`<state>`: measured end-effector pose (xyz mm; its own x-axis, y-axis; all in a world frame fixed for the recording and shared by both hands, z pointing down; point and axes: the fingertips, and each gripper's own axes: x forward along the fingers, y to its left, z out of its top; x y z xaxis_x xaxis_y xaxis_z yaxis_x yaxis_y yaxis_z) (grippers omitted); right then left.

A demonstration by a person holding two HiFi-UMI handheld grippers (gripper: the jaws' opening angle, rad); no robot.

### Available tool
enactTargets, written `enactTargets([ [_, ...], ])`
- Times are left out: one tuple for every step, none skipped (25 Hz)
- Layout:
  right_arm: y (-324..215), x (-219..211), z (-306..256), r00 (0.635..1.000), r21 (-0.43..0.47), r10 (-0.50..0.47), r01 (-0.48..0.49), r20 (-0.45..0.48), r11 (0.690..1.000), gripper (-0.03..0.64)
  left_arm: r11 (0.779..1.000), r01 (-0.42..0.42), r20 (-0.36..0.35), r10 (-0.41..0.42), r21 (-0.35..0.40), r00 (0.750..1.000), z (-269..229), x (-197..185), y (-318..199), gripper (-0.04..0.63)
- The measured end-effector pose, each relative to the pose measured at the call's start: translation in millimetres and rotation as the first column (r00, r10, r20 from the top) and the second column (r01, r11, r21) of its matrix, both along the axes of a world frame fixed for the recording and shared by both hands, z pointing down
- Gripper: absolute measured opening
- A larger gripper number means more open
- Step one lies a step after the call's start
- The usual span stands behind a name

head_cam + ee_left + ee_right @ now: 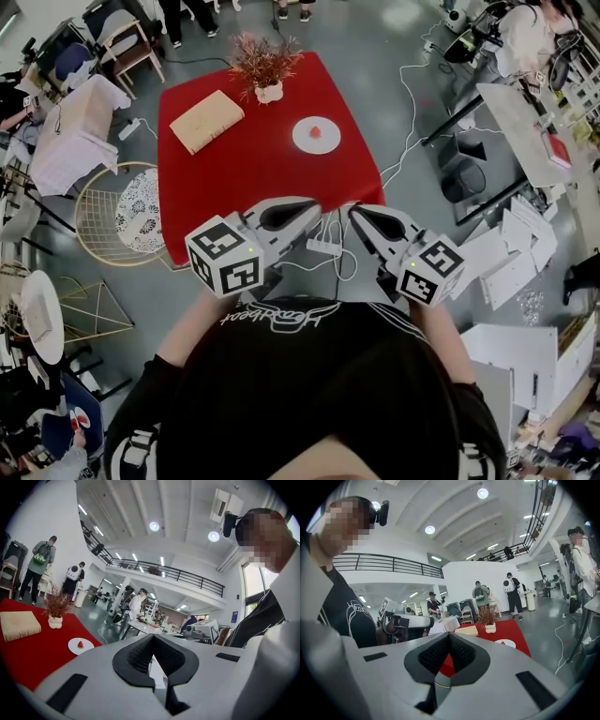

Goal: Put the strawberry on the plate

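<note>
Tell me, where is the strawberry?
In the head view, the strawberry sits on the white plate, toward the right of the red table, near the potted plant.

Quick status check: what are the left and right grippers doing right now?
Left gripper: closed, jaws together, holding nothing.
Right gripper: closed, jaws together, holding nothing.

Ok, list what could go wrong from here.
1. The strawberry already lies on the plate; a reach toward it might knock it off.
2. The vase of dried twigs stands close to the plate and could tip.
3. A power strip lies on the floor before the red table: a trip hazard.
</note>
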<state>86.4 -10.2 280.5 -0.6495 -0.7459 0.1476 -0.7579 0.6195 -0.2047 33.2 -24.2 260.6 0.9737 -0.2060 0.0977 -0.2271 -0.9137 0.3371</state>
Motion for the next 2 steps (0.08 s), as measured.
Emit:
enactTargets([
  [-1.5,-1.1,0.0,1.000,0.000,-0.001,0.001,-0.002,1.000,0.008,1.000,-0.001,-0.001,0.001,-0.001,1.000,0.2,-0.5,-1.5,0.006],
  [-3.1,-2.3,-0.1,1.000,0.001,-0.001,0.001,-0.003,1.000,0.008,1.000,-0.003,-0.002,0.003,-0.001,1.000,0.3,-1.0,-3.1,0.006],
])
